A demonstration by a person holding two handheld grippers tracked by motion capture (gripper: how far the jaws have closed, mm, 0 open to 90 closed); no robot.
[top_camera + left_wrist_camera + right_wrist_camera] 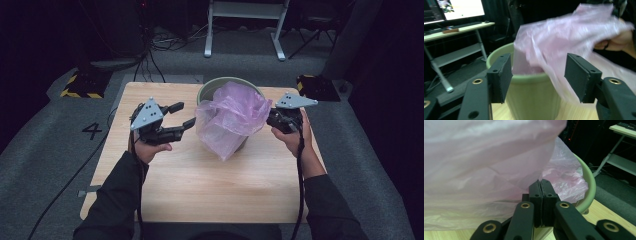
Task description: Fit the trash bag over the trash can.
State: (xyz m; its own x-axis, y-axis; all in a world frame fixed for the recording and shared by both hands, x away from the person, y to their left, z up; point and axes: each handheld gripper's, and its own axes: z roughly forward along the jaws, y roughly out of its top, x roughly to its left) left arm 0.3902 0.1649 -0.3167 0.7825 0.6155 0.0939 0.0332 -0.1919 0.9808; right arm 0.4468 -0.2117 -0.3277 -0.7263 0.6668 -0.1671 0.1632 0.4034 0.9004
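A pale green bin (206,90) stands on the far middle of the wooden table (200,190). A thin pink plastic bag (230,117) bulges out of it and hangs down the near side. My right gripper (270,120) is at the bin's right side, and in the right gripper view its jaws (540,182) are pressed together on a fold of the bag (486,170) beside the bin's rim (591,185). My left gripper (186,114) hovers left of the bin, open, a short gap from the bag. Between its pads (537,77) lie the bin (531,100) and the bag (564,37), untouched.
The table's near half is bare wood. On the grey floor behind lie yellow-and-black striped blocks (82,85) (317,87), cables and a white desk frame (245,25). A painted 4 (92,131) marks the floor at the left. A desk with a monitor (461,8) stands farther off.
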